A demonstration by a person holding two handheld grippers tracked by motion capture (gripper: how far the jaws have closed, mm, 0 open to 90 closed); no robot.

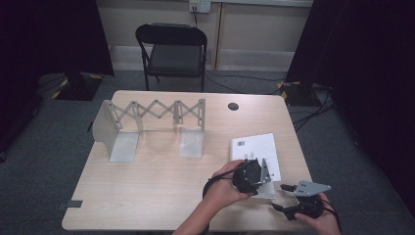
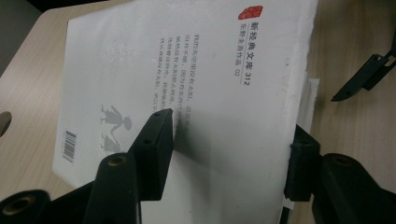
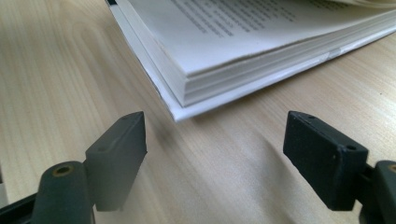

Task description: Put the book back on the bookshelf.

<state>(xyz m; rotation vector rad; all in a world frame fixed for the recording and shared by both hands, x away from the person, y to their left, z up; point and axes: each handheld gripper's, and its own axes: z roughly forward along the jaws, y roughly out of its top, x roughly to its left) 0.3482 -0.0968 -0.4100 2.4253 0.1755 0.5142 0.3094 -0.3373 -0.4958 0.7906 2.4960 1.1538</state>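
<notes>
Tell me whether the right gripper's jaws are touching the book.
Apart. In the right gripper view, the right gripper has both black jaws spread wide over bare table, and the corner of the open book lies beyond their tips with wood between.

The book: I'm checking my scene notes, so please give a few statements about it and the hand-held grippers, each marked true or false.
1. The book lies on the right part of the table. True.
2. The right hand-held gripper clamps the book's corner. False: its jaws stand open, short of the corner.
3. The left hand-held gripper grips the book. True.
4. The book stands in the metal rack. False: it lies apart, to the rack's right.
5. A black chair stands beyond the table. True.
</notes>
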